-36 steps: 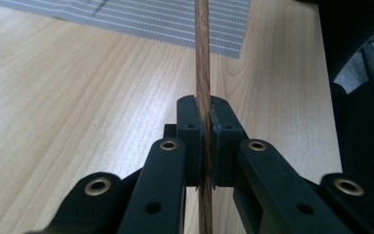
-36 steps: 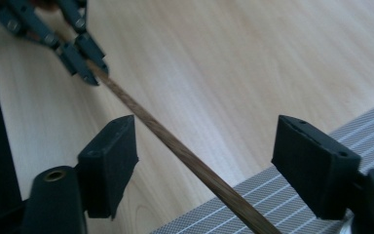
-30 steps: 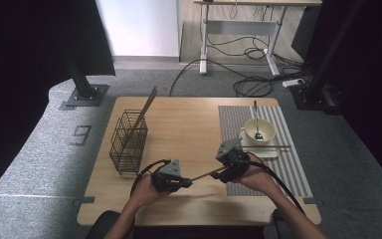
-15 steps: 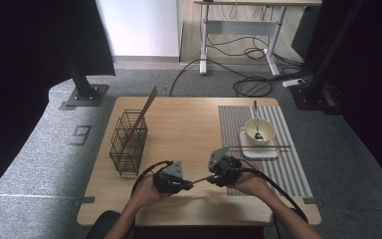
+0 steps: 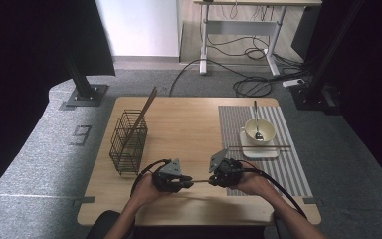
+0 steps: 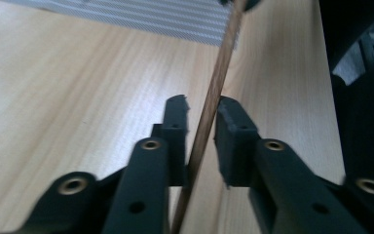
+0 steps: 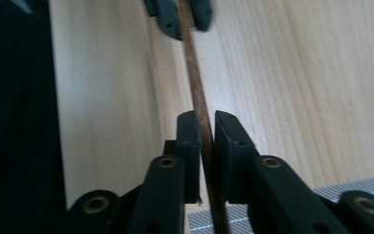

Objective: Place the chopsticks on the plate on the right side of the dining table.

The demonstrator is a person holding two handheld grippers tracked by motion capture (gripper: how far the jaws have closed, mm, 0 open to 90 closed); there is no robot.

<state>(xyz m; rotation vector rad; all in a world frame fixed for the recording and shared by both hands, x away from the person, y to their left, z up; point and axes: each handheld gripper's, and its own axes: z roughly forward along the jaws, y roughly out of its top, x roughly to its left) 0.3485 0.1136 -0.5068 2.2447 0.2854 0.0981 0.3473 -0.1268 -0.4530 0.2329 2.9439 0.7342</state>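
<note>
Basically a handover of one thin brown wooden chopstick (image 5: 199, 181), held in the air just above the front middle of the light wooden table (image 5: 189, 124), spanning between both grippers. Left gripper (image 6: 202, 119): jaws narrow but not closed, a sliver of gap each side of the stick, so it looks unclamped. Right gripper (image 7: 203, 127): jaws pinched on the stick, pads touching both sides. Long axis runs roughly left-right across the table in the high view, near level; which end is the tip, cannot tell. Judgement: stick is light, stiff, smooth and round, so it can roll or pivot in flat pads; grip square across the shaft, a bit in from the end, not at the very tip. Not fragile under light squeeze, but could swing if held far off-centre. Other things: black wire basket (image 5: 128, 143) at left with a second brown stick (image 5: 144, 110) leaning in it; at right a grey striped placemat (image 5: 278, 164) with a cream bowl (image 5: 258, 131), spoon (image 5: 257, 122) inside, and a chopstick (image 5: 258, 147) lying across the white tray (image 5: 259, 151).
</note>
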